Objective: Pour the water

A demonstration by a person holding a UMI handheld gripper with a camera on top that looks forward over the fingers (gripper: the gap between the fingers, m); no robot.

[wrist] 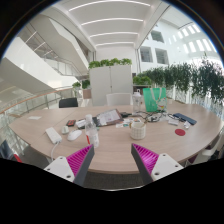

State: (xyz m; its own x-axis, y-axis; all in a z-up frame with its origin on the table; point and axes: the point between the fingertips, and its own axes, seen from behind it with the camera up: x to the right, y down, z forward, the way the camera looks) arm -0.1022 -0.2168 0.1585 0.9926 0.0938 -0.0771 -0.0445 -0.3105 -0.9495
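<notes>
The gripper point(115, 160) is hovering at the near edge of a large oval wooden table point(110, 148), and its two fingers with the pink pads point(78, 160) are standing well apart, holding nothing between them. Just ahead of the left finger, a small clear bottle point(94, 129) is standing upright, with its long axis vertical and its top pointing up. A little further, ahead of the gap between the fingers, a glass jar-like container point(138, 128) is also standing upright on the table, its mouth facing up; whether there is water inside cannot be told. Around these, flat things are lying scattered: a white device point(53, 135) at the left, papers and a book point(108, 118) near the middle, and a dark object point(184, 119) at the right. Beyond the jar, a green bag point(152, 99) is standing at the far edge of the table. Behind it, white cabinets point(110, 79) with plants on top and a row of green plants point(190, 80) are lining the bright hall.
</notes>
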